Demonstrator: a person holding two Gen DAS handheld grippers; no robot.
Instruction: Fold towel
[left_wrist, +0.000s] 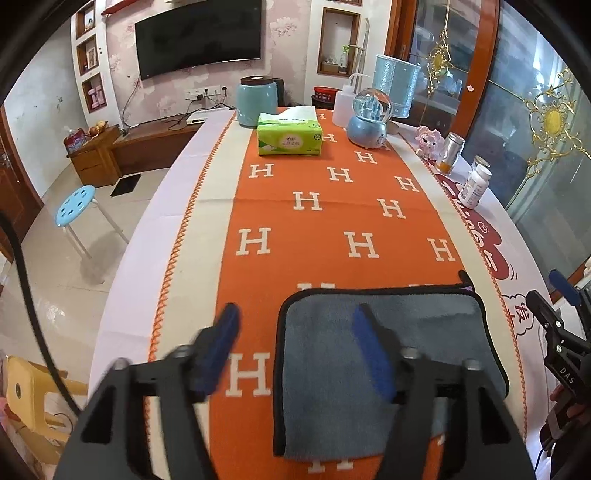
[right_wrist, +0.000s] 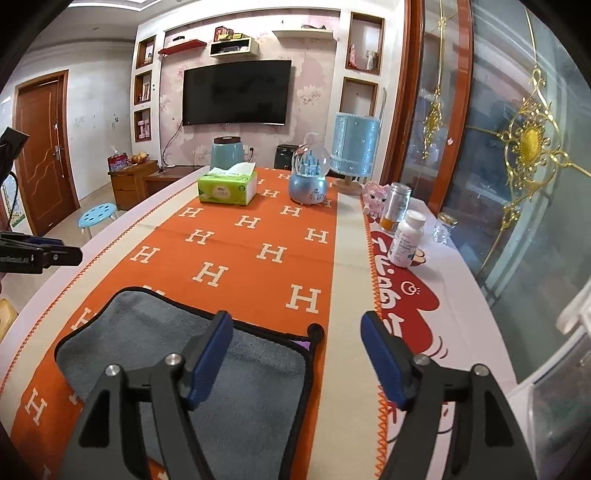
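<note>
The folded grey plush towel with black edging (left_wrist: 391, 354) (right_wrist: 177, 354) lies on the orange H-patterned table runner (left_wrist: 325, 221) (right_wrist: 240, 258). Left gripper (left_wrist: 295, 354) and right gripper (right_wrist: 295, 358) hover above it, both wide open, holding nothing.

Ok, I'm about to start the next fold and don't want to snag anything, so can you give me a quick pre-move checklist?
1. Left tongs open: ok, jaws wide apart.
2. Right tongs open: ok, jaws wide apart.
3. Neither tongs holding the towel: ok, both are empty.
4. Towel lying flat on the orange runner: ok, no bunching visible; near edge hidden behind the tongs.
5. Nothing resting on the towel: ok; tissue box, snow globe and pill bottle stand well away.
6. Fold count so far: cannot tell.
</note>
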